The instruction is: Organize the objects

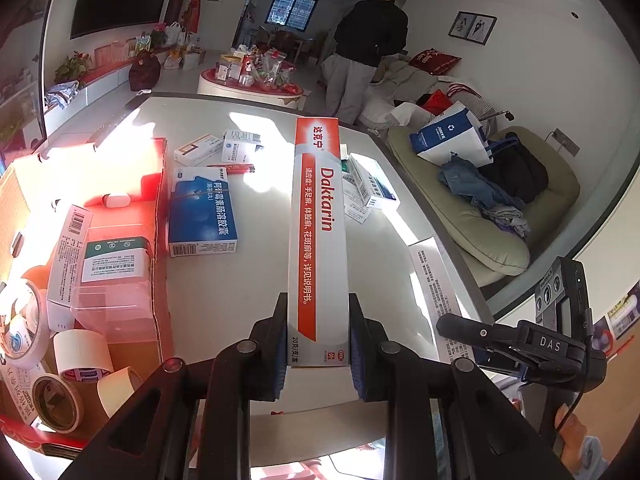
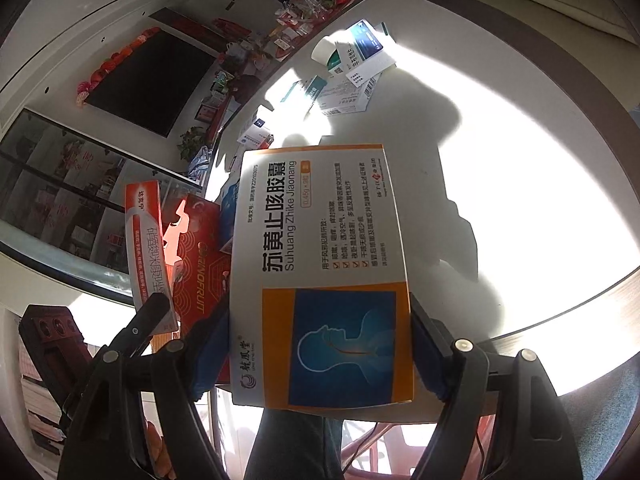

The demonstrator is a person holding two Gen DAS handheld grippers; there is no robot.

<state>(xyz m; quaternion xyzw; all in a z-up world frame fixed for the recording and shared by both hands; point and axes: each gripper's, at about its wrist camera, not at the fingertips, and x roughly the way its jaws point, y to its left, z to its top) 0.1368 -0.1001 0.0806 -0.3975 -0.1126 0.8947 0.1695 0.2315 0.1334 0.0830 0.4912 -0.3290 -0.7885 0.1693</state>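
left tool (image 1: pixel 318 344) pinches the daktarin carton (image 1: pixel 318 236), right tool (image 2: pixel 320 344) the capsule box (image 2: pixel 320 264); we've 2 light, crushable cartons

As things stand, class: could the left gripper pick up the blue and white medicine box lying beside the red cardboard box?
Probably not yet. The left gripper is already shut on the long Daktarin box, so its jaws are occupied. The table path to the blue and white medicine box looks unobstructed otherwise.

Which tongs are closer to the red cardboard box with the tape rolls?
Left. The left tongs, holding the Daktarin box, sit beside the red cardboard box; the right tongs, holding the Suhuang Zhike box, are farther right.
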